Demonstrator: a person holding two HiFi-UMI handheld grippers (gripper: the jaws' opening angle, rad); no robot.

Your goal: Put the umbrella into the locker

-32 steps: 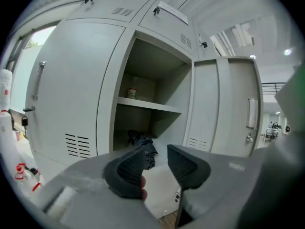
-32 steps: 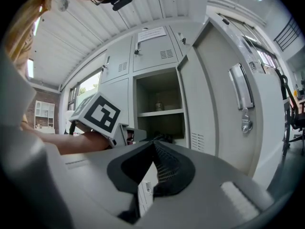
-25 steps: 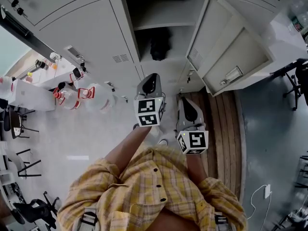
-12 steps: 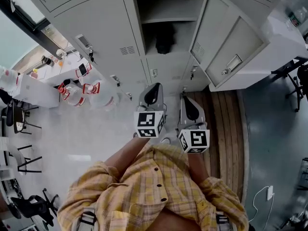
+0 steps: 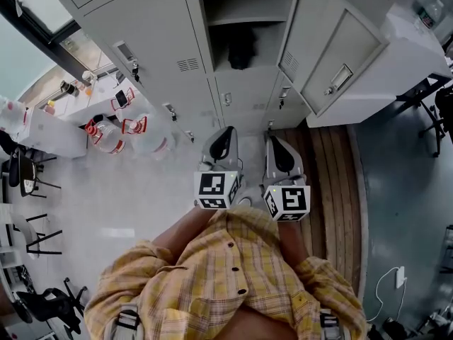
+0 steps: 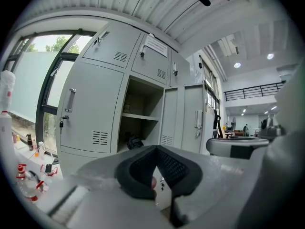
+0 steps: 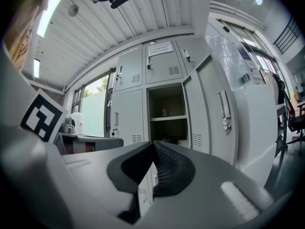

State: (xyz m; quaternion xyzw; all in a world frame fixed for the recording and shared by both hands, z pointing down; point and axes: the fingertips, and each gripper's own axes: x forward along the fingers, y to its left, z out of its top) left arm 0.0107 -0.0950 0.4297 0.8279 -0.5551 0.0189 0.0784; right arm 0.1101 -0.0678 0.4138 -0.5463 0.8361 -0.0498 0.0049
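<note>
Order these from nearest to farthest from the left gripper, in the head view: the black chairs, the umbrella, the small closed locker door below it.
From the left gripper:
1. Small closed locker door, straight ahead.
2. Umbrella, inside the open compartment above that door.
3. Black chairs, far left.

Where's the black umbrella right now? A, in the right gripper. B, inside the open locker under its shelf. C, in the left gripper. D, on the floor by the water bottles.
B: the umbrella lies in the open locker, below the shelf.
</note>
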